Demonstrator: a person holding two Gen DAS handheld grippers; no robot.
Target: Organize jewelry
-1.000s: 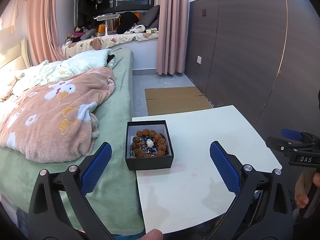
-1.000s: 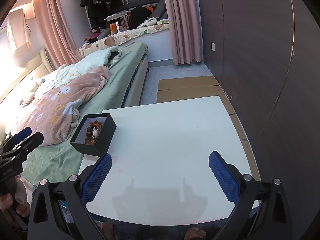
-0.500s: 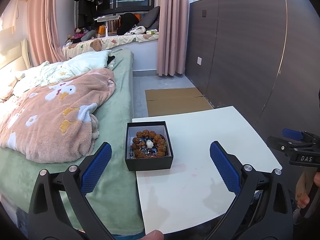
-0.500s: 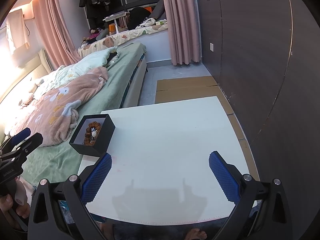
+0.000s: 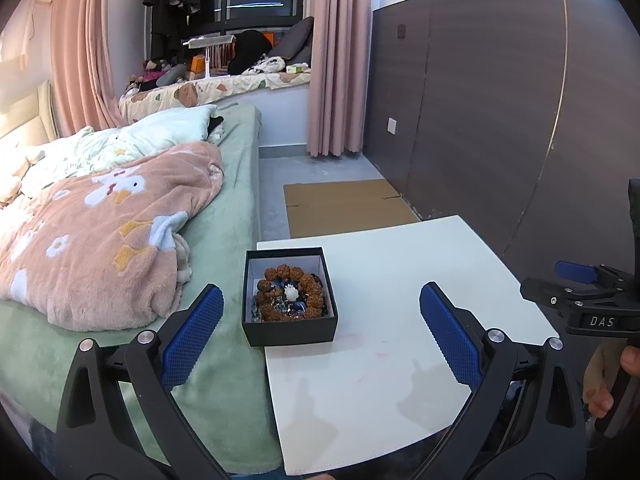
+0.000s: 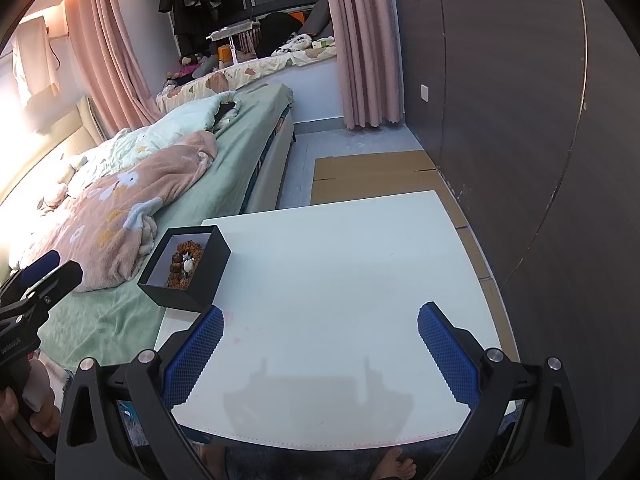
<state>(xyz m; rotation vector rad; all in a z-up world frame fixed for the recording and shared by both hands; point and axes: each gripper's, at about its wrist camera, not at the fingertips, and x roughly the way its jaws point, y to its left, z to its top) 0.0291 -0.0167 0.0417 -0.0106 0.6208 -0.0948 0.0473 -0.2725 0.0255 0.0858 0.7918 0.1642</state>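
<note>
Brown bead bracelet point(image 5: 289, 294) coiled inside open black box point(image 5: 290, 326), box at white table point(image 5: 400, 380) left edge beside bed point(image 5: 224, 240), left gripper point(image 5: 320, 334) fingers spread wide, empty, right gripper point(image 6: 318, 350) fingers likewise spread, over bare tabletop.

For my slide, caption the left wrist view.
Open left gripper faces a black jewelry box of beads on a white table.

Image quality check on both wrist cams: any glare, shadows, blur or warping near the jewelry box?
Left wrist: sharp, heavy fisheye bending of the wall panels; blown-out light at far left; black box evenly lit, beaded bracelet legible. Right wrist: same warping, overexposure at left; right gripper casts a soft shadow on the white table; the box's contents look small.
</note>
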